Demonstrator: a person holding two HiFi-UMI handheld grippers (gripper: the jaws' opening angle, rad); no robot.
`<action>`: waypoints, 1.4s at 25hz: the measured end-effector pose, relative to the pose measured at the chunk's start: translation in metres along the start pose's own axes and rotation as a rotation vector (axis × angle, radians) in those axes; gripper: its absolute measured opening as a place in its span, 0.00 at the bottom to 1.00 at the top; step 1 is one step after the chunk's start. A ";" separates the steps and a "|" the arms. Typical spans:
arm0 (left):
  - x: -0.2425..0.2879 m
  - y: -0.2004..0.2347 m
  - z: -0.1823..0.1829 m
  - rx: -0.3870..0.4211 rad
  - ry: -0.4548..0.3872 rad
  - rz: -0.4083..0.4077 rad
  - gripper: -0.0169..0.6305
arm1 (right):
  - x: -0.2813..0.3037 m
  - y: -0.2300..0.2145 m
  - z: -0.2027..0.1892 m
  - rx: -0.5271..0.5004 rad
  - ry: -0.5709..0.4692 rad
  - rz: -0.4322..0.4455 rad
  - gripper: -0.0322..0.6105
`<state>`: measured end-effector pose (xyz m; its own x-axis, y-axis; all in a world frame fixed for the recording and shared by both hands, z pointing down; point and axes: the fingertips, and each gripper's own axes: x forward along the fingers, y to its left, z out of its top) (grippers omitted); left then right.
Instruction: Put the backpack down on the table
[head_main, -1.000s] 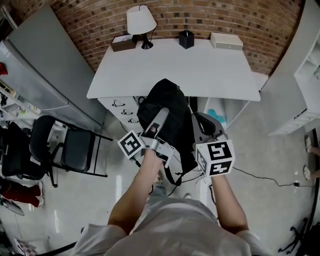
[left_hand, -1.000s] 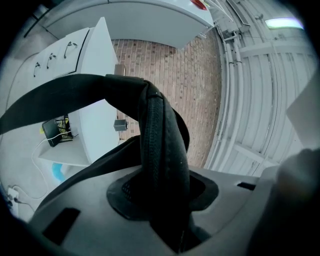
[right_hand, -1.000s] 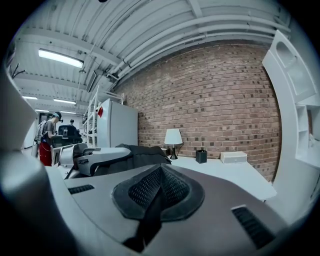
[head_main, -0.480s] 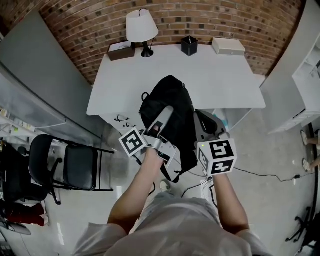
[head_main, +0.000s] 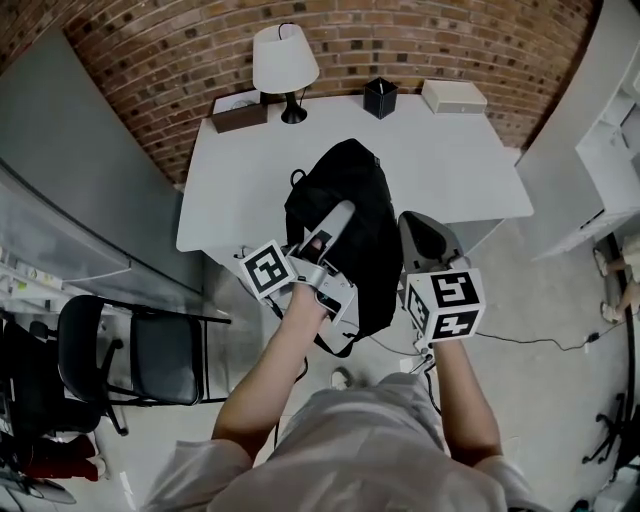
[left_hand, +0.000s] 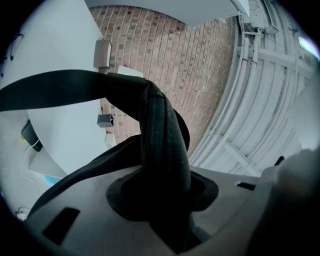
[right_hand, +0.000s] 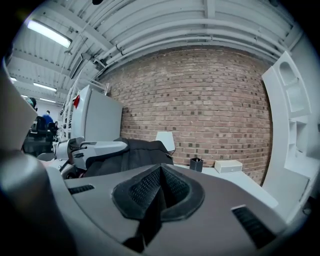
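Observation:
The black backpack (head_main: 345, 215) hangs over the front part of the white table (head_main: 450, 170), its lower end still past the table's front edge. My left gripper (head_main: 338, 213) lies on the bag's left side. In the left gripper view its jaws (left_hand: 160, 197) are shut on a black backpack strap (left_hand: 160, 135) that loops up and away. My right gripper (head_main: 418, 232) is beside the bag's right edge. In the right gripper view its pads (right_hand: 160, 192) are pressed together with nothing visible between them, and the backpack (right_hand: 132, 152) and left gripper (right_hand: 95, 146) show to the left.
At the table's far edge stand a white lamp (head_main: 285, 60), a brown box (head_main: 240, 113), a black pen cup (head_main: 379, 97) and a white box (head_main: 453, 96). A black chair (head_main: 150, 350) is on the left, a cable (head_main: 530, 342) on the floor at right.
Both grippers and the backpack have moved forward and slightly up, from in front of the table to over its front part. Grips look unchanged.

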<state>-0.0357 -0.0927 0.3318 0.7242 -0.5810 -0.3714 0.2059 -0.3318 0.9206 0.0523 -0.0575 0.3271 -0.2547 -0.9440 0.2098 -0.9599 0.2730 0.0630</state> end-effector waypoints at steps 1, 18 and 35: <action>0.001 0.000 0.004 -0.002 0.007 -0.004 0.24 | 0.002 0.001 0.002 0.001 -0.004 -0.007 0.05; 0.056 0.026 0.024 0.010 0.132 -0.024 0.24 | 0.043 -0.029 0.006 0.021 -0.048 -0.025 0.05; 0.176 0.084 0.057 0.079 0.216 -0.019 0.24 | 0.142 -0.127 0.006 0.074 -0.050 0.087 0.05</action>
<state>0.0713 -0.2654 0.3365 0.8467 -0.4042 -0.3461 0.1746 -0.4033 0.8982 0.1377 -0.2273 0.3430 -0.3412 -0.9258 0.1625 -0.9395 0.3416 -0.0263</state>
